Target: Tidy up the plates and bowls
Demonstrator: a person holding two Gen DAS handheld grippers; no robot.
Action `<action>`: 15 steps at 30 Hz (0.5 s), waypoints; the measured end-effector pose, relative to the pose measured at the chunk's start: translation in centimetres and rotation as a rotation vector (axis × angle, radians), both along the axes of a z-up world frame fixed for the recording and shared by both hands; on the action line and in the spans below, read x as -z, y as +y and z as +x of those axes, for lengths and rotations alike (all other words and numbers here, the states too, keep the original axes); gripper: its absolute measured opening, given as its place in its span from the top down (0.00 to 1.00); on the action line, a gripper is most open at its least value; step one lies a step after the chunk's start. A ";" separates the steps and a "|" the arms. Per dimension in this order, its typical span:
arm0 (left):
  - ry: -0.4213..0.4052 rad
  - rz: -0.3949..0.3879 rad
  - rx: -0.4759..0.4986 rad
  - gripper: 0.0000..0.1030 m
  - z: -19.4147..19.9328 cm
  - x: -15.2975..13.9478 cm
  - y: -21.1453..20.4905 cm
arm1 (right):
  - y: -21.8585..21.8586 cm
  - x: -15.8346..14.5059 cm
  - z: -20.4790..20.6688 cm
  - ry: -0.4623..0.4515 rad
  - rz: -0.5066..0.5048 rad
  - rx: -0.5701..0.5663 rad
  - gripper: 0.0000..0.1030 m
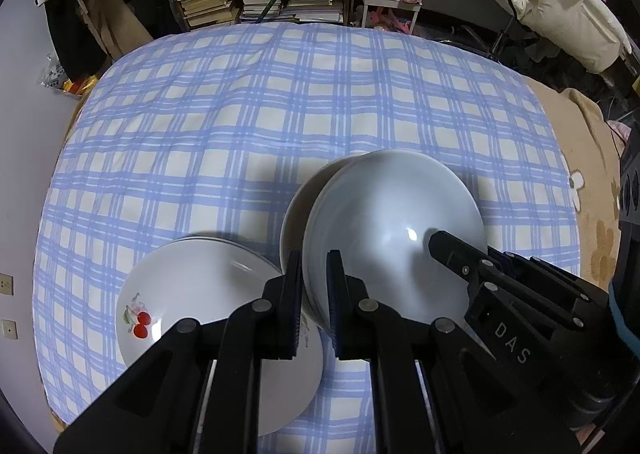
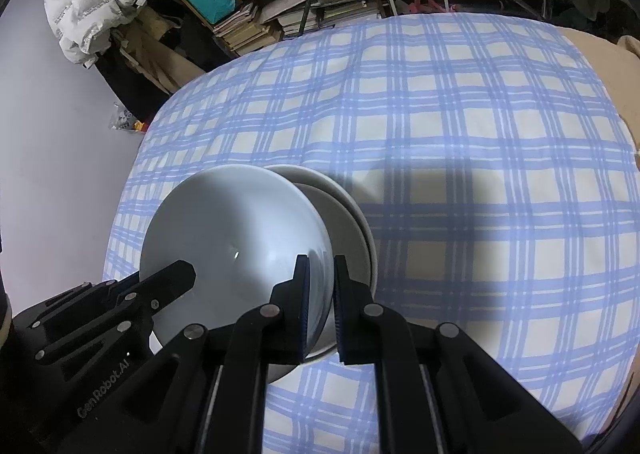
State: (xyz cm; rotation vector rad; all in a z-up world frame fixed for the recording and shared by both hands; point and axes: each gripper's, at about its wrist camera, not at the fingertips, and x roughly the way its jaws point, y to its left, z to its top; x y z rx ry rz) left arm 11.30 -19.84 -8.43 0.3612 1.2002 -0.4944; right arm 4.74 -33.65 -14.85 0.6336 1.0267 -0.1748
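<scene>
We note one pale bowl (image 1: 384,222) held between both tools, tilted so its hollow faces the cameras. The left tool (image 1: 315,294) is pinched narrow on the rim at one side; the right tool (image 2: 322,300) is pinched narrow on the opposite rim, one finger inside the wall and one outside in each case. We judge the two-sided grip is chosen because a smooth glazed wall would pivot in a single pinch, and opposed holds stop that swing. Directly under and behind the held bowl sits a second bowl (image 2: 352,214) on the blue-checked cloth (image 2: 480,134), its rim showing past the upper one; we read this as a nesting step, the upper bowl being lowered into the lower. Whether the two already touch, we cannot tell. The bowls lie toward the near edge of the bed, roughly mid-way along it. Just beside them, toward the left edge, a stack of white plates (image 1: 192,294) rests flat, the top one printed with cherries (image 1: 141,324); like sits with like, which suits the sorting. Risk: with the tilt uncorrected, the upper bowl's rim could catch the lower bowl's rim and chip it.
</scene>
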 end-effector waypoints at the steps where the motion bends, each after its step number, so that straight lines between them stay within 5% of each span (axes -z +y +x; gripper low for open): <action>1: 0.002 0.000 0.000 0.90 0.1 0.1 0.0 | 0.0 0.0 0.1 0.001 0.002 0.002 0.88; 15: 0.017 0.009 0.010 0.90 0.4 1.1 -0.4 | 0.1 0.7 0.4 0.035 -0.024 -0.004 0.88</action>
